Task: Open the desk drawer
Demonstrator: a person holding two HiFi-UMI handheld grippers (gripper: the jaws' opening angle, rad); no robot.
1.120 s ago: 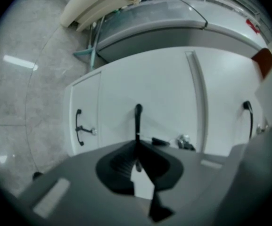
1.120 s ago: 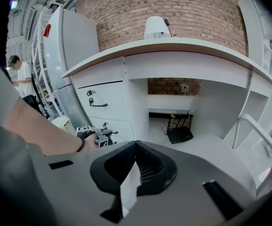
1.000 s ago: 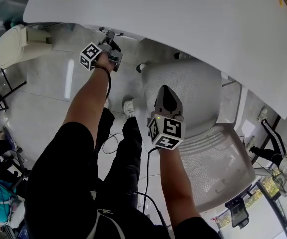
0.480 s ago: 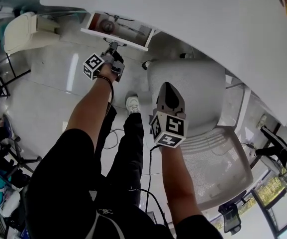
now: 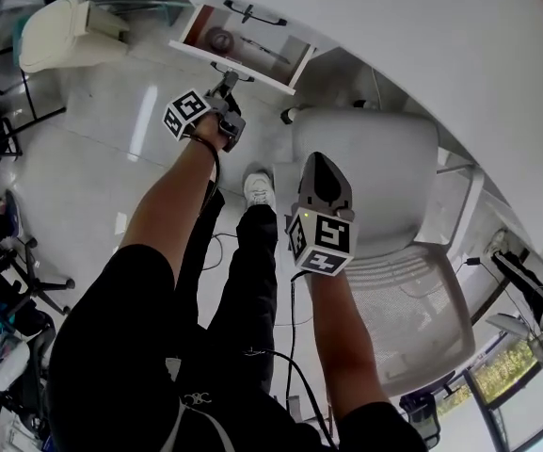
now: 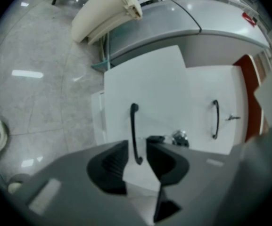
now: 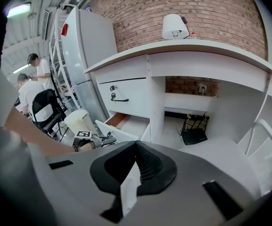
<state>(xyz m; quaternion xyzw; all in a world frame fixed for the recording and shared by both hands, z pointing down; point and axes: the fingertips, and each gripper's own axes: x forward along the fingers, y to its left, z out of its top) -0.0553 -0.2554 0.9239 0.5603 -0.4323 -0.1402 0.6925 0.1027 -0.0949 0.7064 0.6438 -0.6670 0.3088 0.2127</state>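
pale tiled floor (image 5: pixel 92 158) under a white desk (image 5: pixel 422 26). pulled out beneath the desktop: desk drawer (image 5: pixel 191 50), small items inside. at its black handle (image 6: pixel 134 133), left gripper (image 6: pixel 136 161), with jaws just opened, apart either side of the bar, not pressing. above the grey office chair (image 5: pixel 375 168), right gripper (image 7: pixel 135 171), pinched closed, empty.

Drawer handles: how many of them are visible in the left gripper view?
2. One handle is on the pulled-out drawer front, near the picture's middle; the other is on the closed drawer front to its right. Others may be hidden.
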